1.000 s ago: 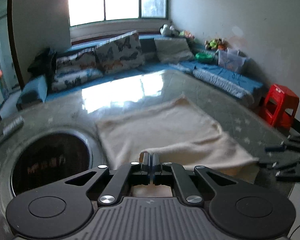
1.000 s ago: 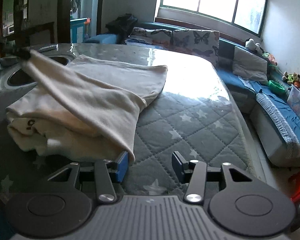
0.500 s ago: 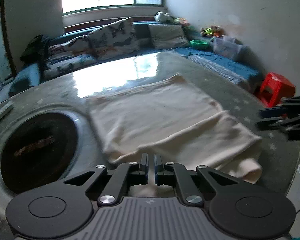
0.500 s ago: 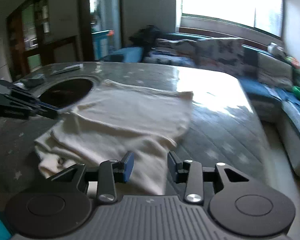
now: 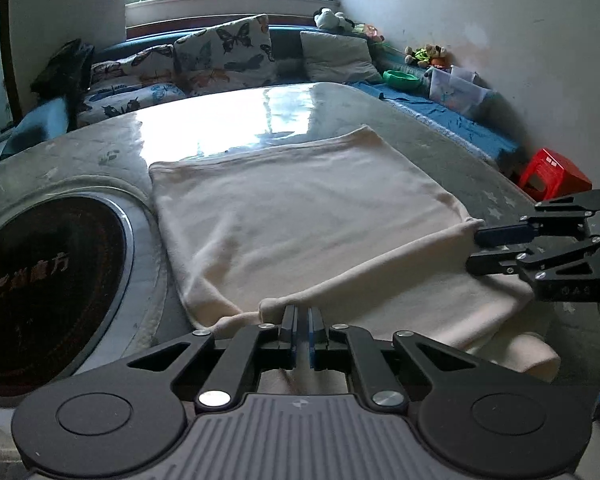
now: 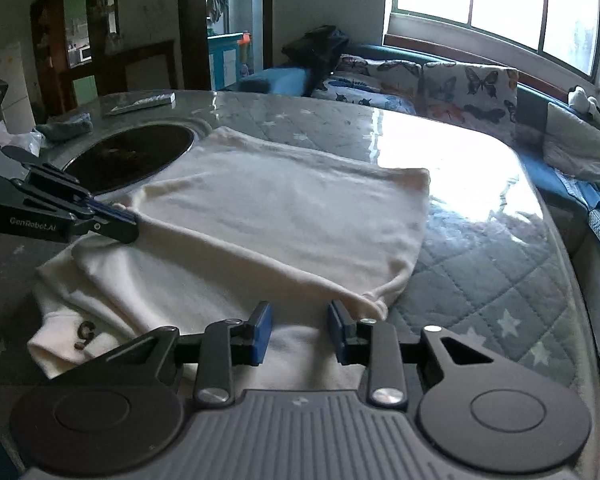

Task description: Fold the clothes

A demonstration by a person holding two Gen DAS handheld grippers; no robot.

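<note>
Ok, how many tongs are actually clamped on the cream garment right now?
1: the left tongs, shut on the cream garment at its folded edge. The right tongs sit open by its other corner.

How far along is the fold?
Done: one fold is laid; the garment lies doubled on the table, its upper layer flat over the lower. In hand: the left gripper is shut on the folded layer's near edge, and the right gripper is open at the other end of that edge, gripping nothing. Left: the bottom layer, with a cuff sticking out, probably needs further folds.
</note>
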